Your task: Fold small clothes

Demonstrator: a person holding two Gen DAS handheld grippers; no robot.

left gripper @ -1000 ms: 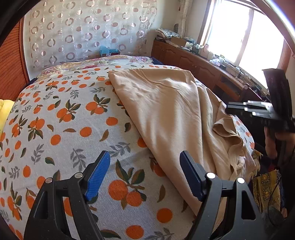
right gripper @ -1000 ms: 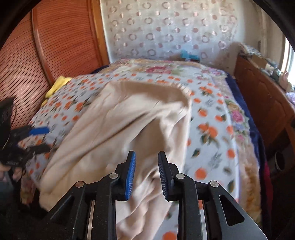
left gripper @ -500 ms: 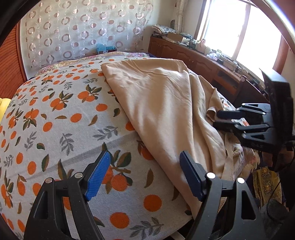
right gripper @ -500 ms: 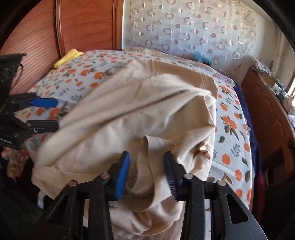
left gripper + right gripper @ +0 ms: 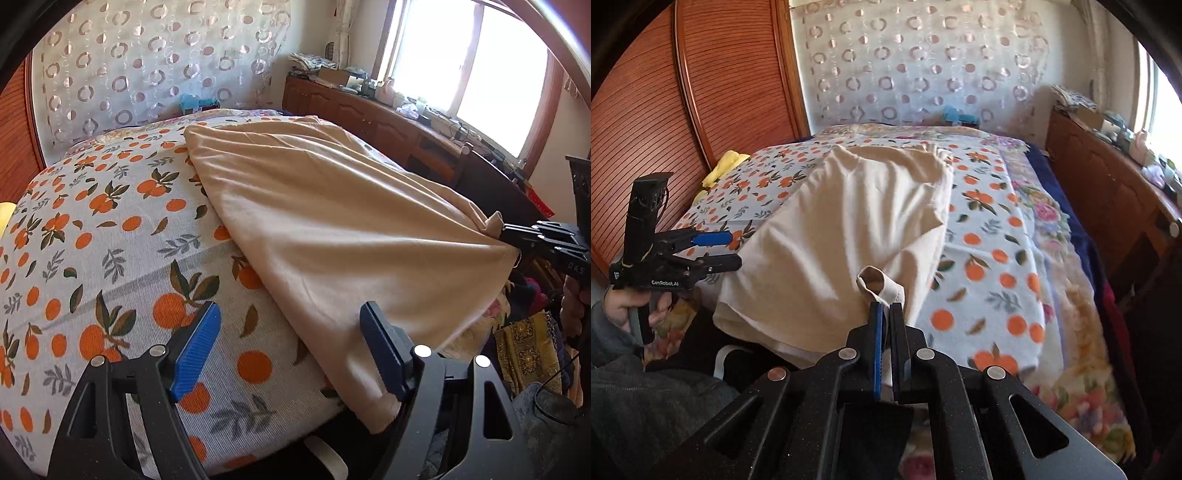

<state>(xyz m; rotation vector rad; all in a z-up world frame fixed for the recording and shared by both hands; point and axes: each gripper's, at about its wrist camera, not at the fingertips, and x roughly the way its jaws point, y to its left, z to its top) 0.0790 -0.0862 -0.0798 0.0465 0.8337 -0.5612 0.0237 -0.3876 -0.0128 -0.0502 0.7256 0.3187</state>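
Note:
A large beige garment [image 5: 325,221] lies spread over the orange-print bed sheet [image 5: 110,236], and its near edge hangs off the foot of the bed. My right gripper [image 5: 885,308] has its jaws closing tight on a folded loop of the garment's hem, with cloth pinched between the blue pads. In the left wrist view the right gripper [image 5: 506,232] holds that corner pulled taut. My left gripper [image 5: 291,314] is open at the garment's other near corner. Its right pad overlaps the cloth edge and its left pad is over the sheet. The right wrist view shows the left gripper [image 5: 733,249] open beside the garment [image 5: 849,229].
A wooden cabinet [image 5: 388,122] with clutter runs along the right under the window. A wooden wardrobe [image 5: 683,92] stands left of the bed, with a yellow cloth [image 5: 726,166] beside it. Clothes [image 5: 524,350] are piled below the bed's foot. A hand and grey sleeve [image 5: 624,332] hold the left gripper.
The right gripper moved onto the garment's near edge, closed on its hem and drew the cloth taut. The left gripper slid slightly toward the garment's corner and stayed open.

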